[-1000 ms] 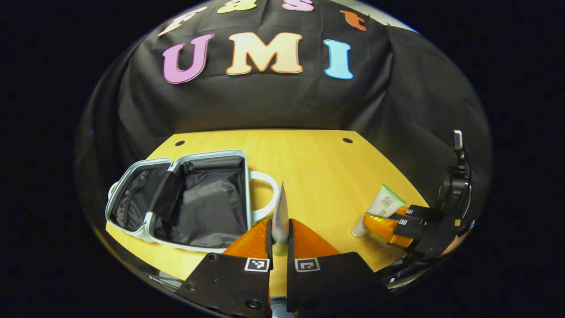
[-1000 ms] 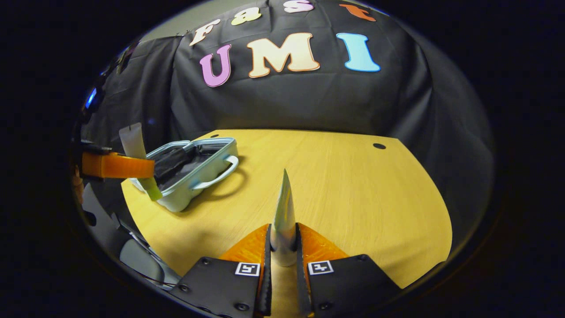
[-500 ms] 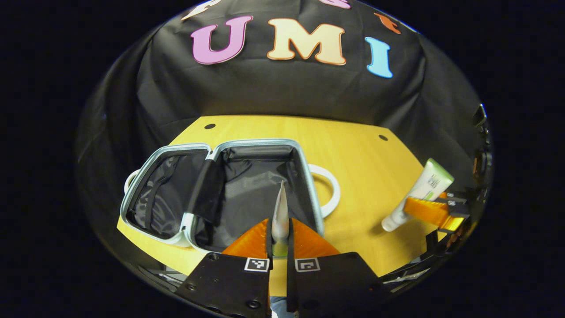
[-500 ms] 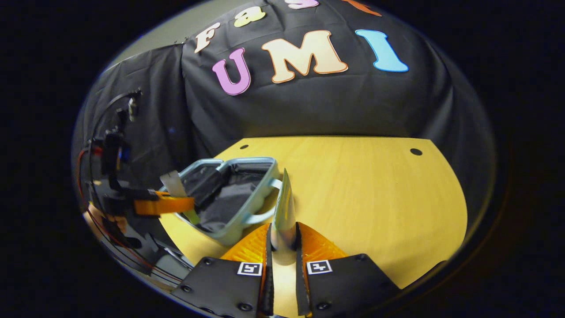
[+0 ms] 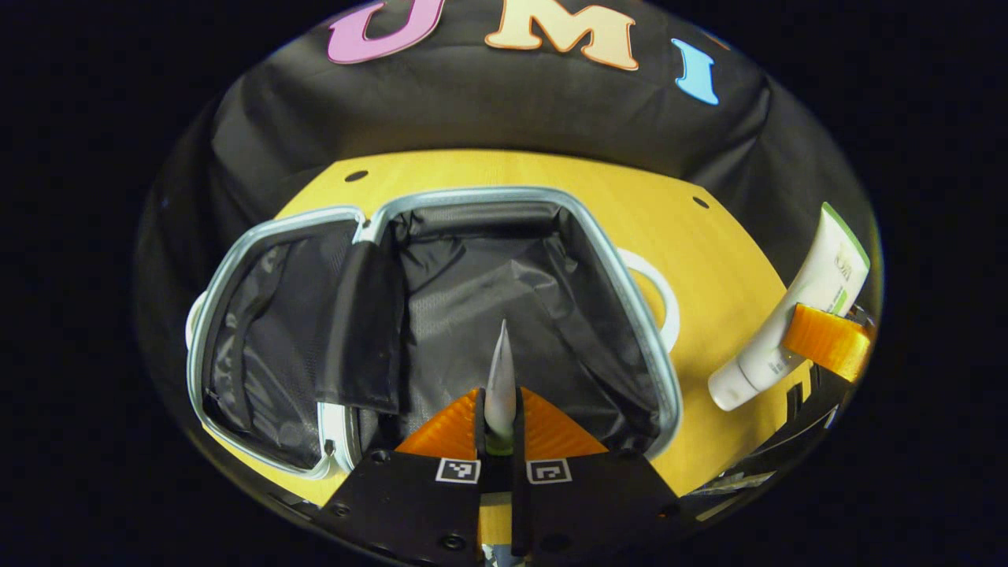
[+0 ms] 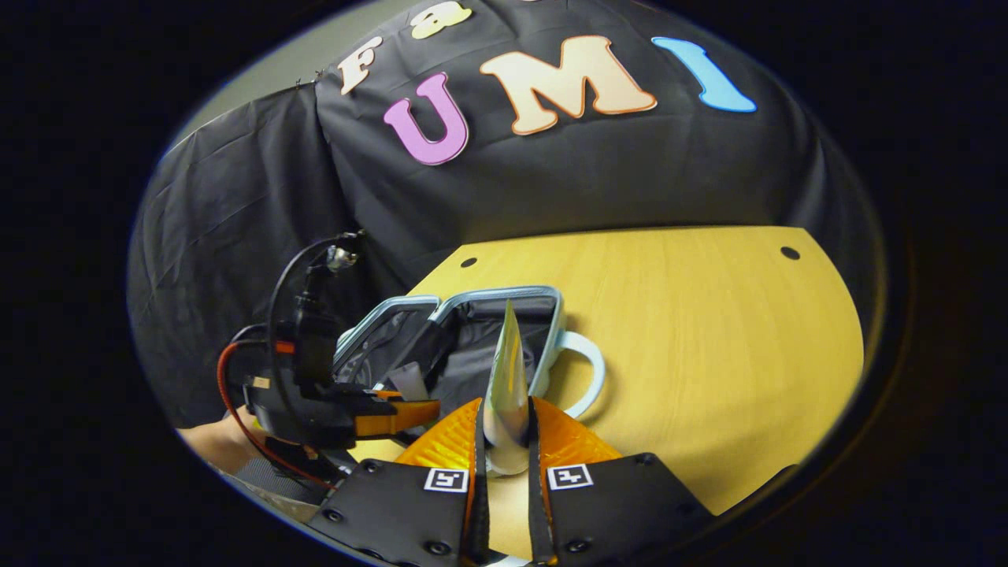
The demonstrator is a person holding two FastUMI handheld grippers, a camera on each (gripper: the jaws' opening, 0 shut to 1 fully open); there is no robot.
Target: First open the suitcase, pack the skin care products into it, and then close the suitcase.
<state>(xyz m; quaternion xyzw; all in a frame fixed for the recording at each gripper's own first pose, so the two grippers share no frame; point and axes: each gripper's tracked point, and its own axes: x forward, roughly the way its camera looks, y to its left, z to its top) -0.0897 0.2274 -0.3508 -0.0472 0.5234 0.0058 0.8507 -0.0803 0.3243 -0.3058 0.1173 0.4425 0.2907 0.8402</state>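
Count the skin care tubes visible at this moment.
2. One thin tube is clamped in the left gripper over the open pale-blue suitcase; one white green-trimmed tube is clamped in the right gripper, beside it.

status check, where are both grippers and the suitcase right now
Left gripper shut on a tube, over the open suitcase. Right gripper shut on a second tube, short of the suitcase. Nothing blocking the lined compartment.
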